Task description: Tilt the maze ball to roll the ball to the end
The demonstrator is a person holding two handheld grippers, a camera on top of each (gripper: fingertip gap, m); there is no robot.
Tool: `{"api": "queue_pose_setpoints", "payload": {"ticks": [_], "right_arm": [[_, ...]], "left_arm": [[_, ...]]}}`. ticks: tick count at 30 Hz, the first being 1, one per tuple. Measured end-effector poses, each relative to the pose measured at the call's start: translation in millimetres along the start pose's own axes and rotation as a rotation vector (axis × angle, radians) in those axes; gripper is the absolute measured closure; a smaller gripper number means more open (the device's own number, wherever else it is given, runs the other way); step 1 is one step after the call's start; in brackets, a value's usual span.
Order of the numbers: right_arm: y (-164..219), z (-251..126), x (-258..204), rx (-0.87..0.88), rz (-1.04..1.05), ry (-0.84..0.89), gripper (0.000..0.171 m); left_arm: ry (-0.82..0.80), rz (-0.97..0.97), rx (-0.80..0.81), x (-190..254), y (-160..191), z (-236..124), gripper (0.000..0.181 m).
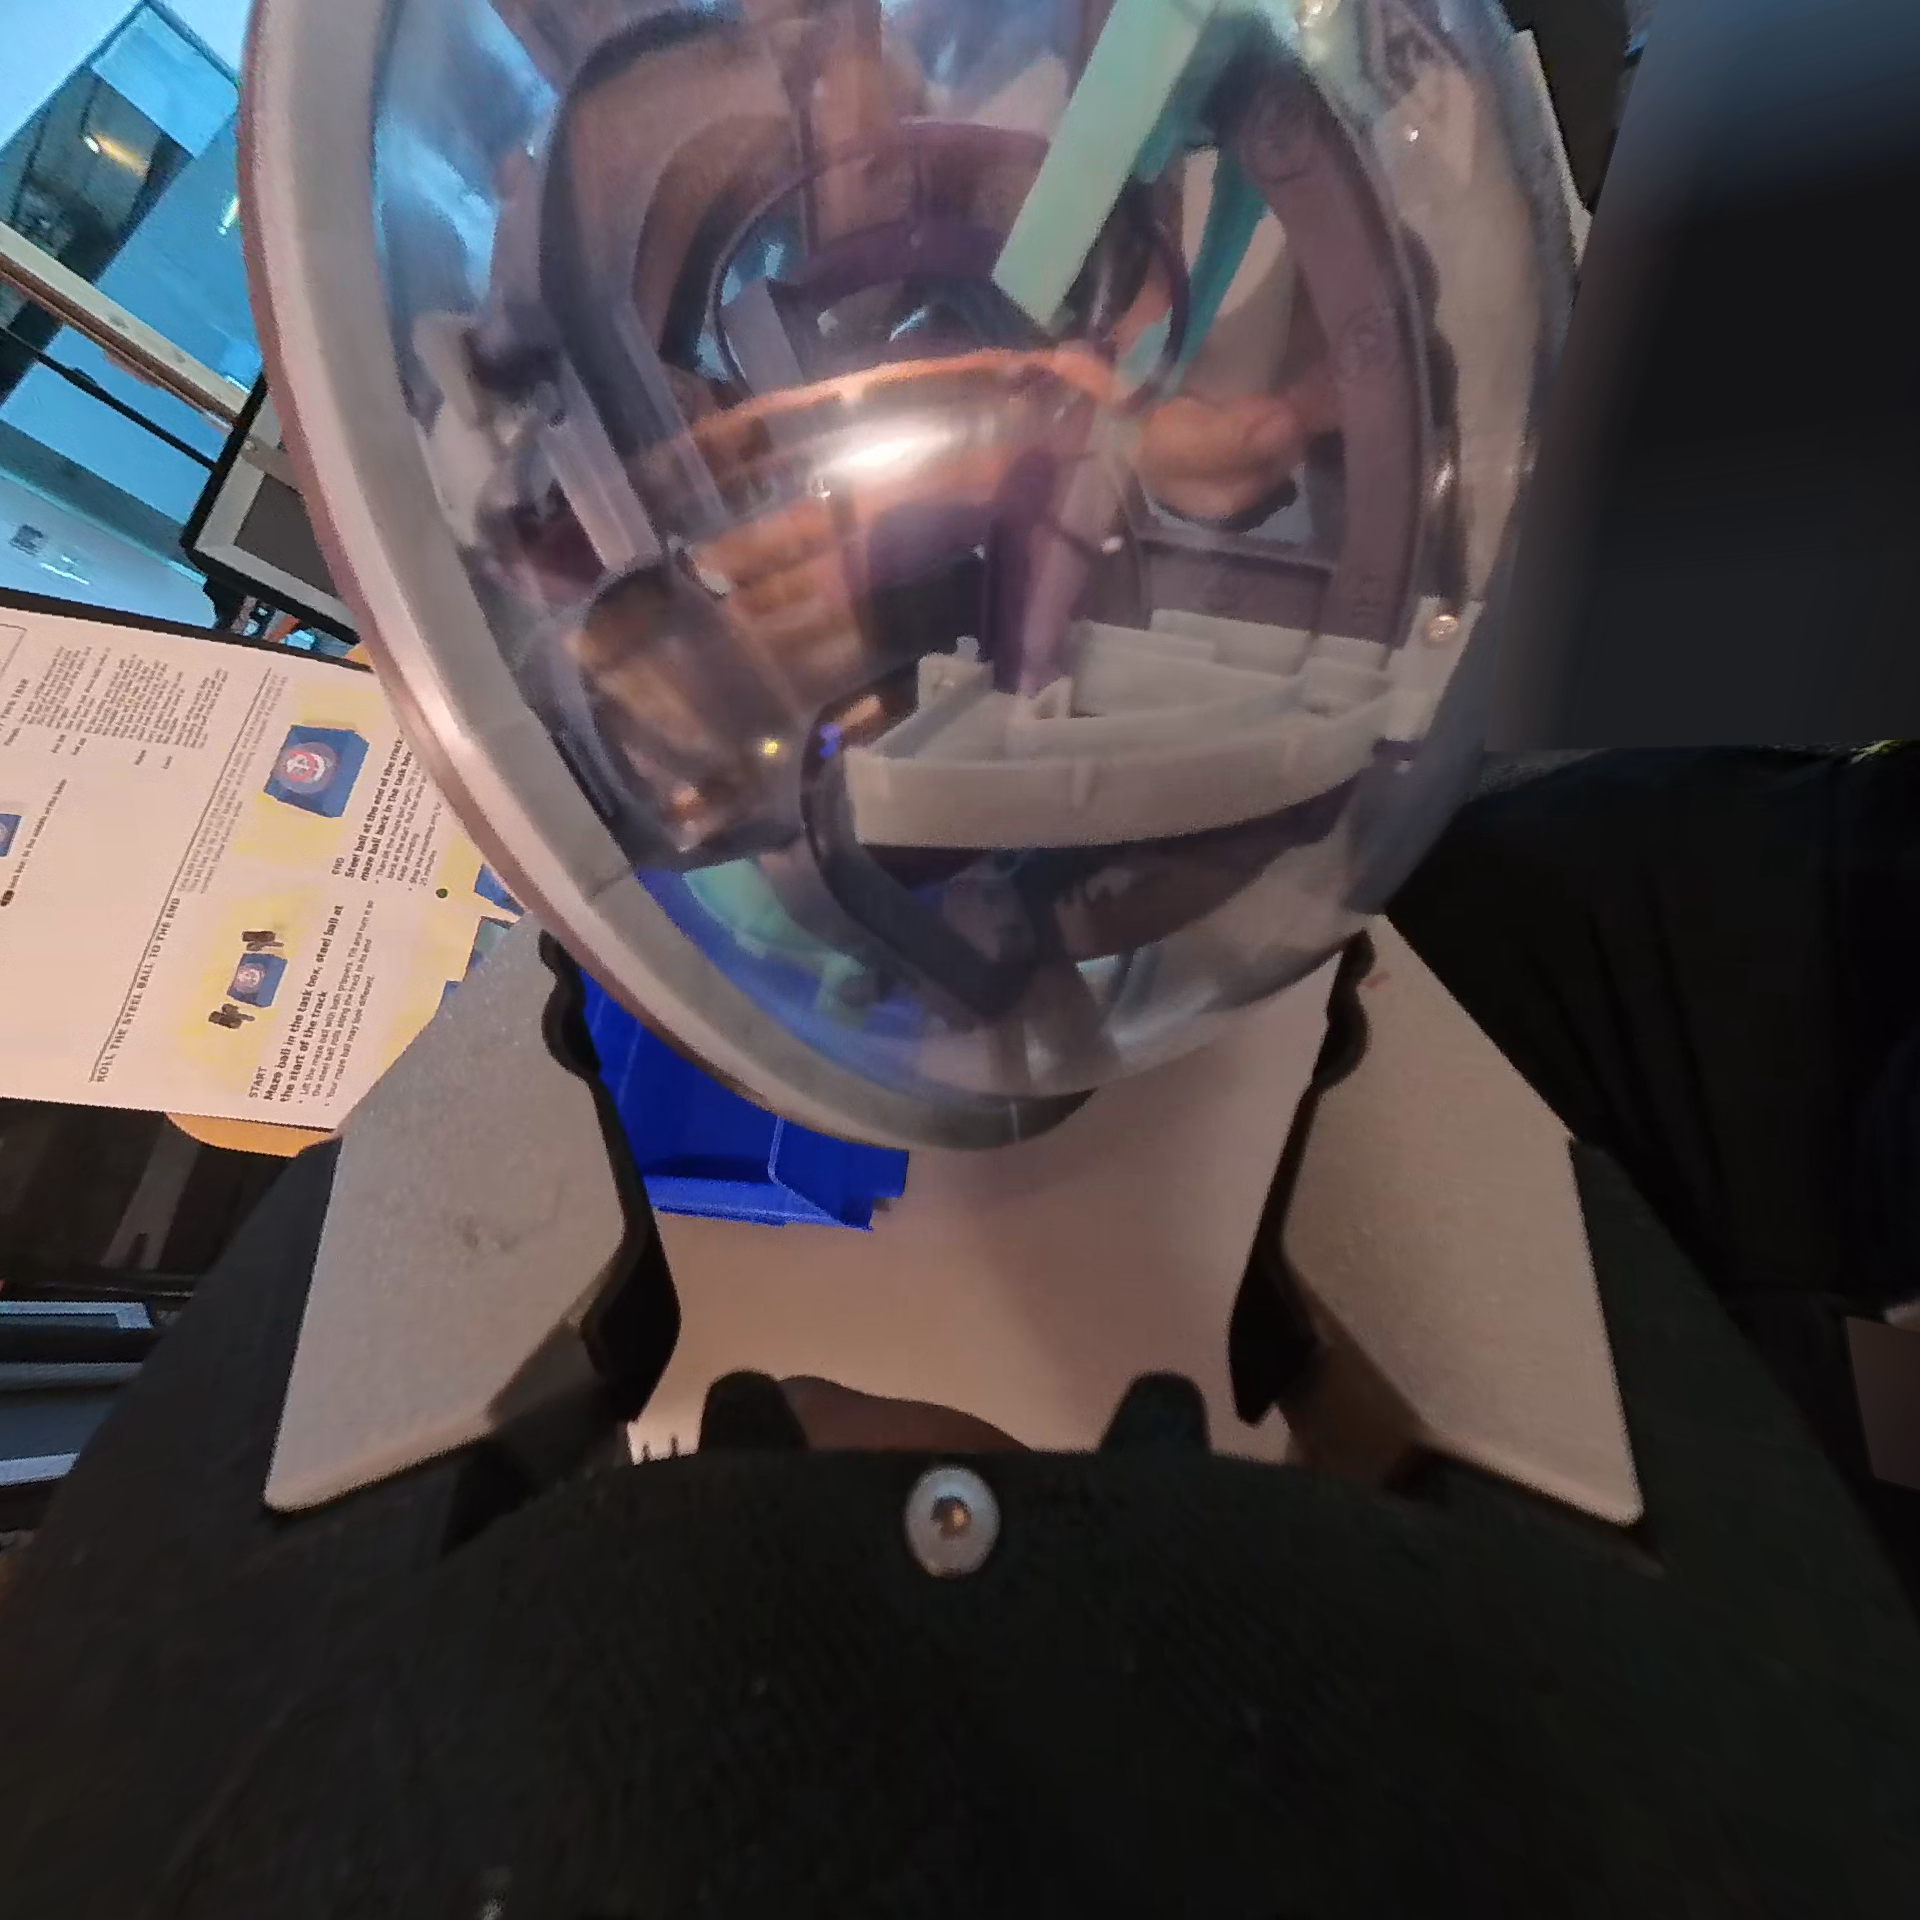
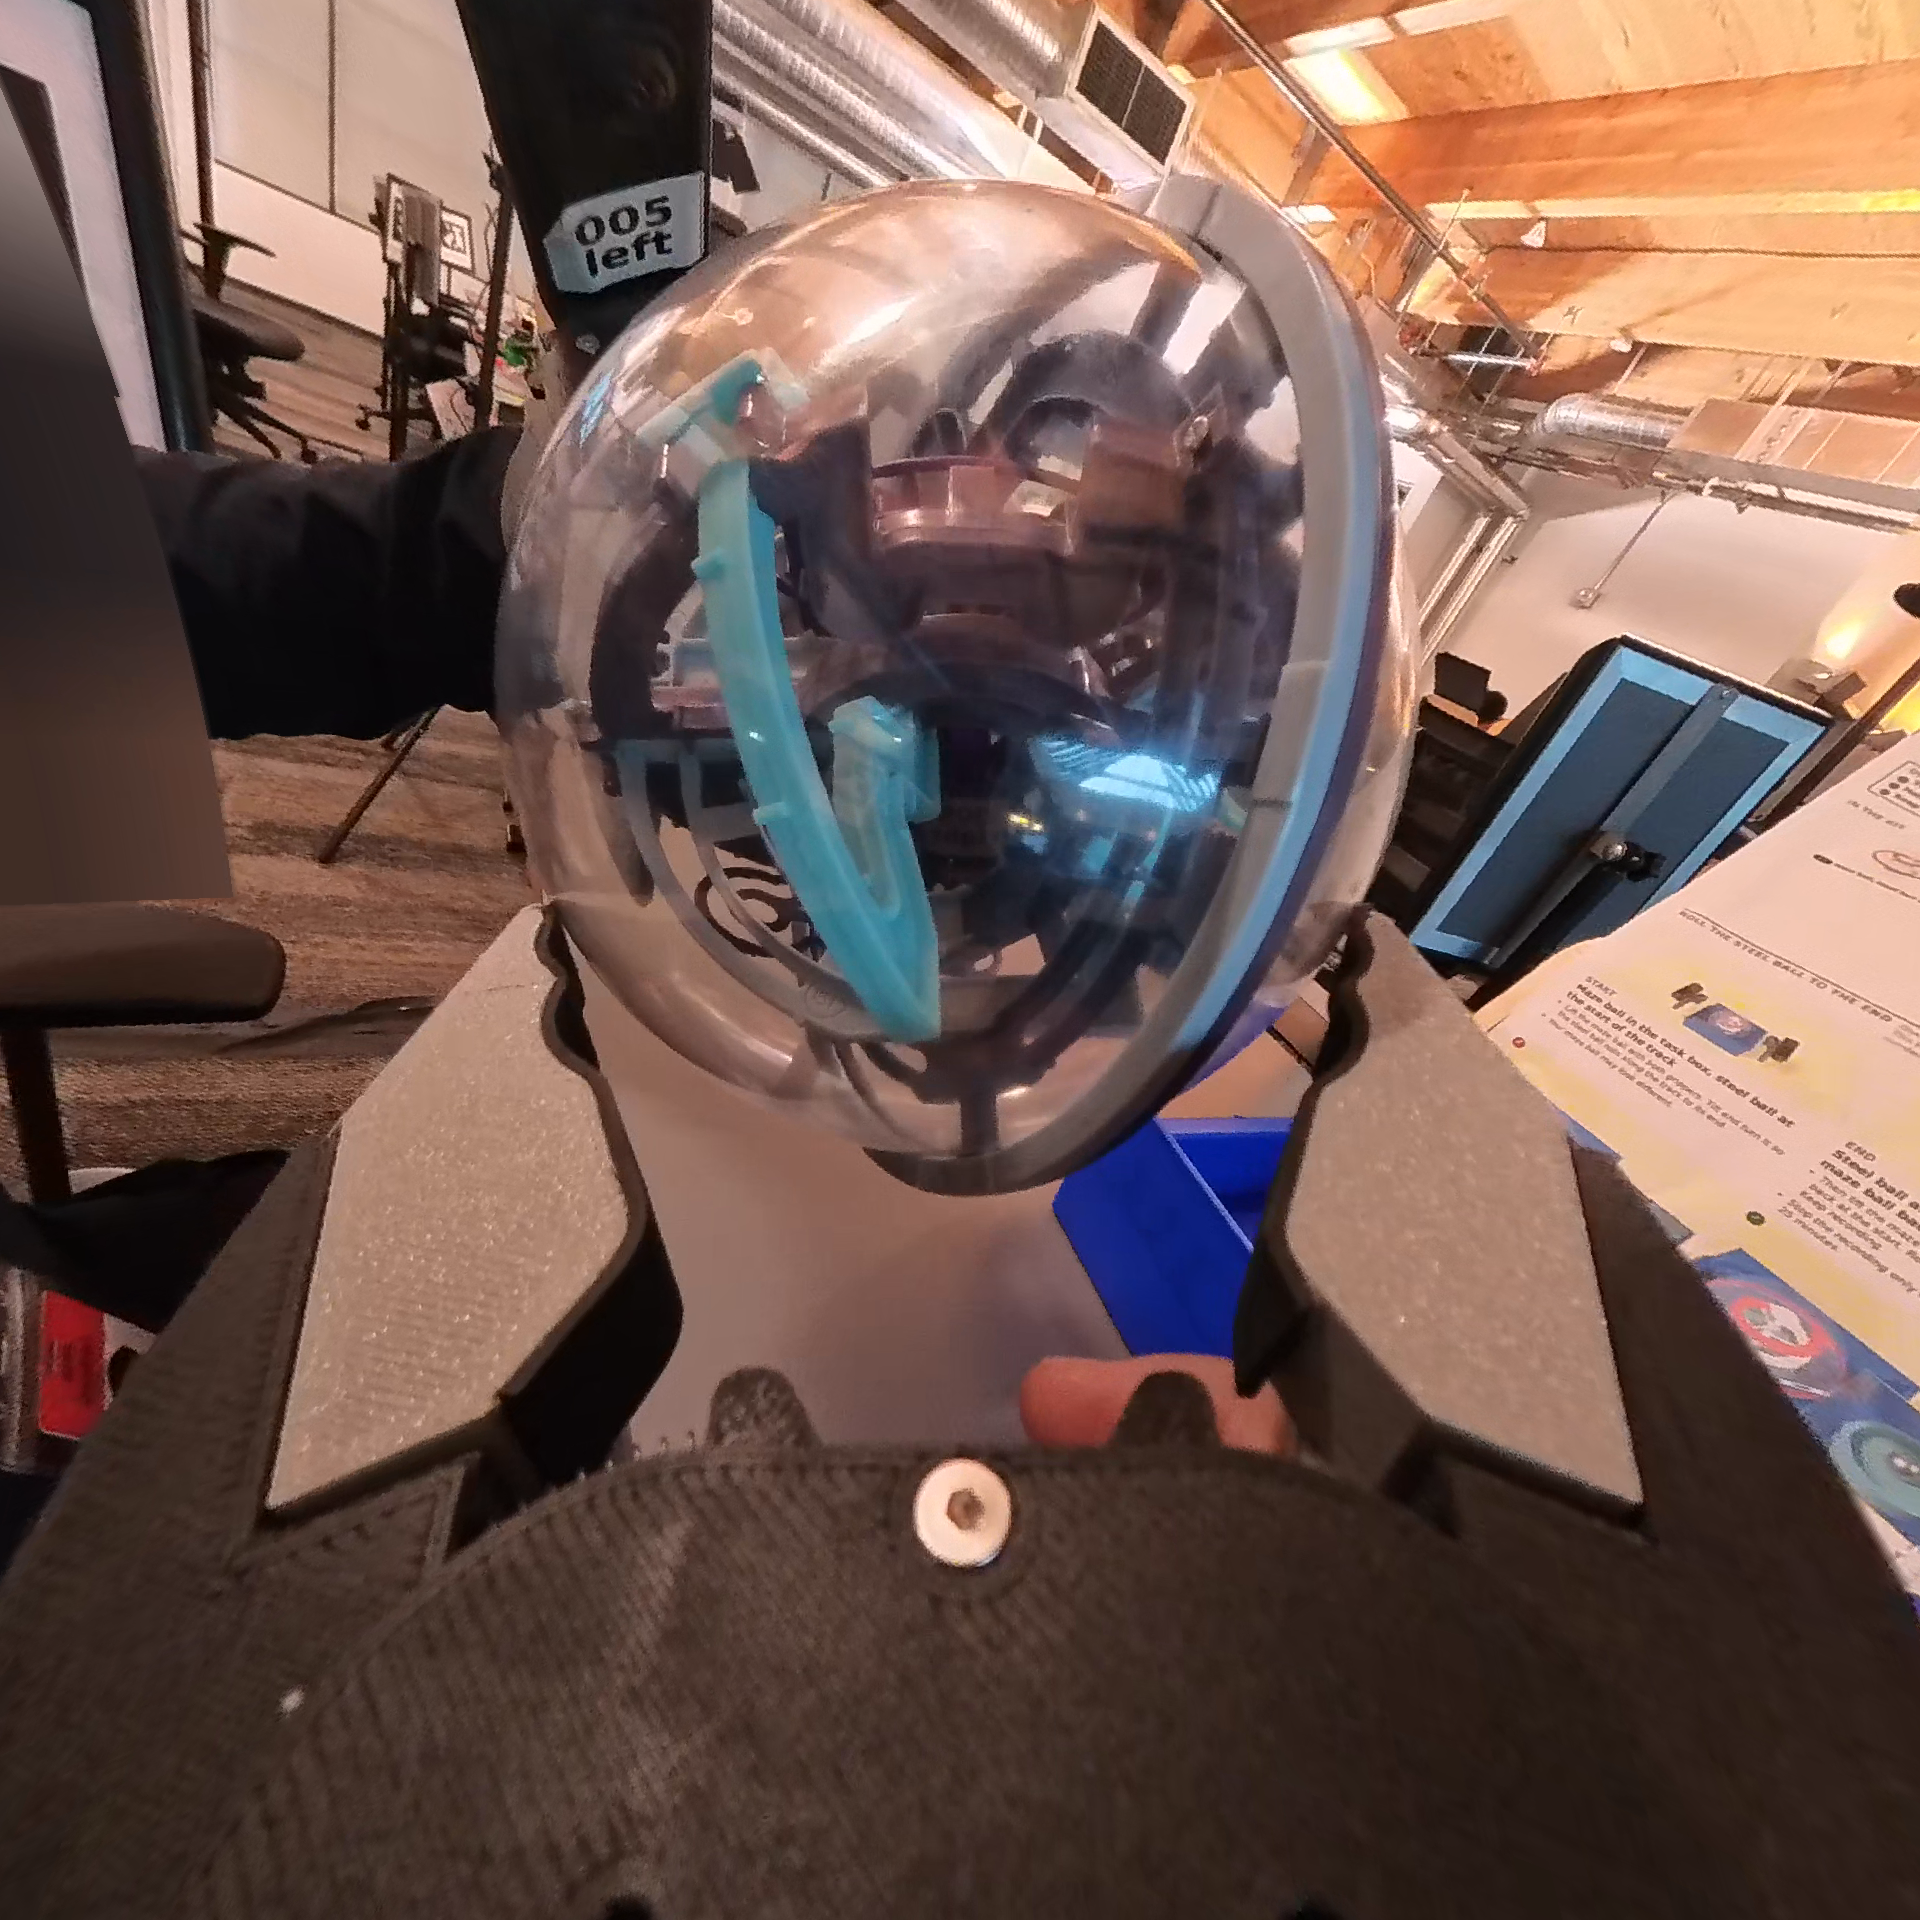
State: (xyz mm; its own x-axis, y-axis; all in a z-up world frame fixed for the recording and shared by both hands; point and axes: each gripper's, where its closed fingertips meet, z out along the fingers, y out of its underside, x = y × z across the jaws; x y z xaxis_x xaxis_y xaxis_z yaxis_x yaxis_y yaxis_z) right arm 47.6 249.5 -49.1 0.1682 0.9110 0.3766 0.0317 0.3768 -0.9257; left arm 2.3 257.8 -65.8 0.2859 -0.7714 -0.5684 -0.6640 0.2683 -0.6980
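Note:
The maze ball is a clear plastic sphere with grey, purple and teal tracks inside and a grey seam ring. It is held up in the air between both grippers. My left gripper has both fingertips pressed against the sphere's lower sides. My right gripper holds the opposite side of the maze ball the same way. The left gripper's black body shows behind the sphere in the right wrist view. I cannot pick out the small steel ball inside.
A blue bin sits on the white table below the sphere and also shows in the right wrist view. A printed instruction sheet lies beside it. A chair armrest and a black sleeve are at the left.

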Motion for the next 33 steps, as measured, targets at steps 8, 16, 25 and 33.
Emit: {"api": "queue_pose_setpoints", "payload": {"ticks": [8, 16, 25, 33], "right_arm": [[-0.9, 0.4, -3.5, -0.016, -0.031, 0.009, 0.034], [-7.7, 4.3, -1.2, -0.045, -0.055, -0.005, 0.034], [-13.0, 6.4, 0.2, -0.067, -0.107, -0.002, 0.034], [-10.3, 7.7, -0.1, -0.063, -0.094, -0.008, 0.034]], "left_arm": [[-0.012, 0.013, 0.011, 2.5, 1.1, -1.5, 0.042], [-0.038, 0.013, 0.017, -2.4, -1.6, -7.5, 0.043], [-0.066, 0.031, 0.018, -5.8, -1.6, -10.0, 0.042], [-0.067, 0.033, 0.010, -5.7, -0.7, -11.5, 0.042]]}}
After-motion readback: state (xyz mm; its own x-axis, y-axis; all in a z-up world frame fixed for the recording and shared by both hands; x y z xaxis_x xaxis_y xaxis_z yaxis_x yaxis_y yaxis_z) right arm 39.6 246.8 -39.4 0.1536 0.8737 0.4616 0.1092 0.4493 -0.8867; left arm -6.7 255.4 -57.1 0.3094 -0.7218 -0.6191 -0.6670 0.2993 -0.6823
